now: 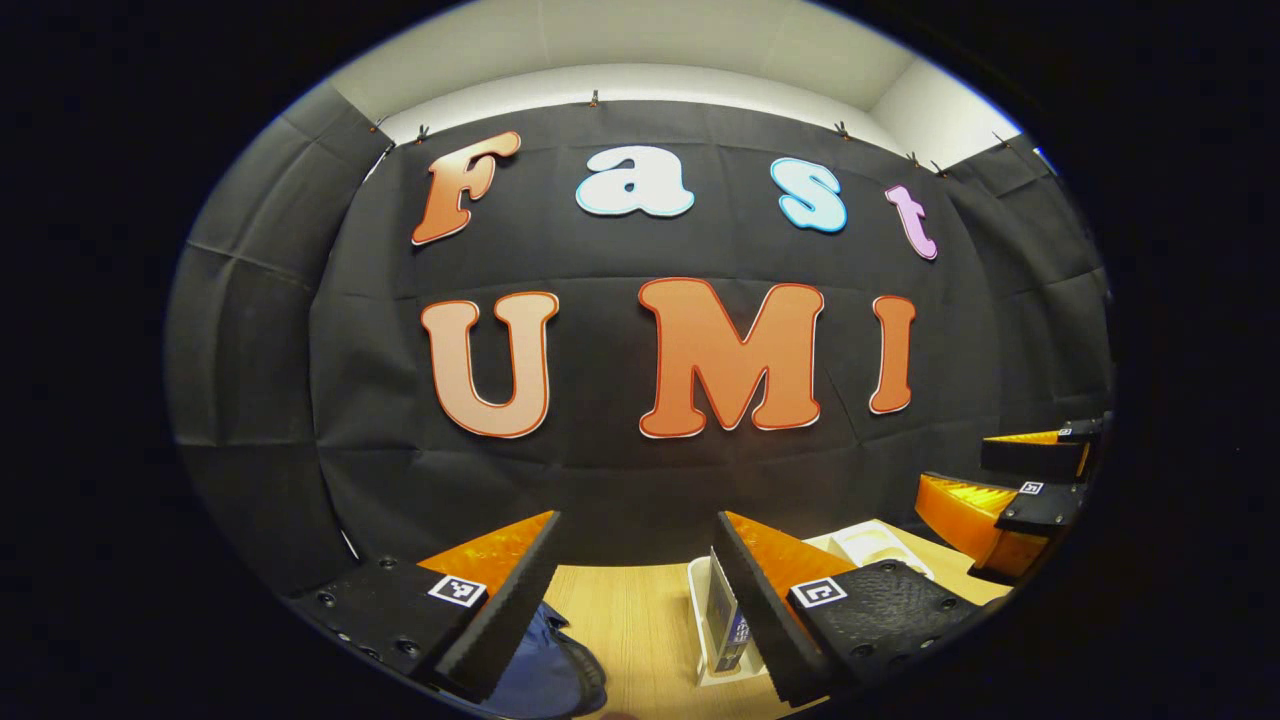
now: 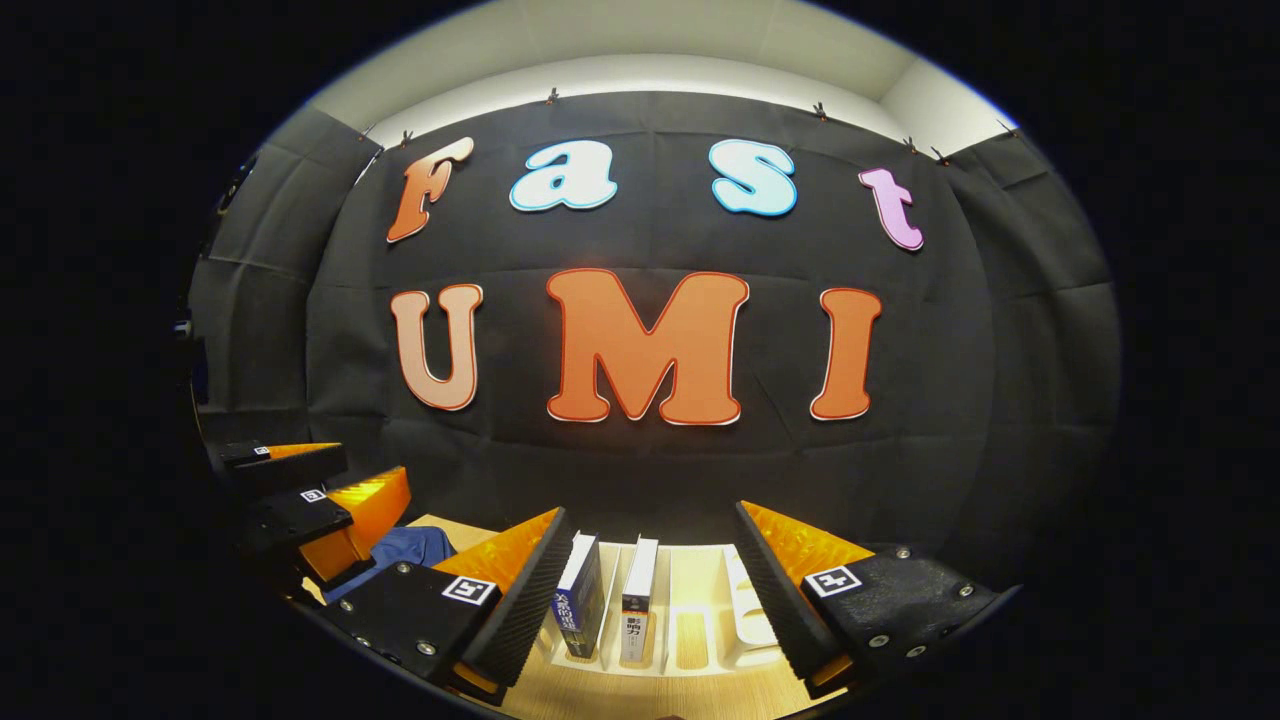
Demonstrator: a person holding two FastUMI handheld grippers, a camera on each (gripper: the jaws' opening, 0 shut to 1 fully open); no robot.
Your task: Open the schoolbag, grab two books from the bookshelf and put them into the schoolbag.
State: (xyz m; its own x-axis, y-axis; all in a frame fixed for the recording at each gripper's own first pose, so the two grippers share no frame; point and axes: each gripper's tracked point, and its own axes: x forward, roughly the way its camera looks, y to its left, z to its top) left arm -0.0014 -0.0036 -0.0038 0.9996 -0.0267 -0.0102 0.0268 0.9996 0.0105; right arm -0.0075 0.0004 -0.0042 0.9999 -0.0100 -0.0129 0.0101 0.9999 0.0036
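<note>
Both hand-held grippers, left and right, are hovering wide apart, holding nothing. The books are standing just ahead of the right one, so grabbing now risks toppling them while the schoolbag is sitting unopened below the left.

We were in a staged recording booth rather than a lived-in room: black cloth hung clipped across the whole middle of both views, with a plain pale wall and ceiling above it along the top. At the bottom stood a light wooden tabletop bearing a white bookshelf with two upright books.
</note>
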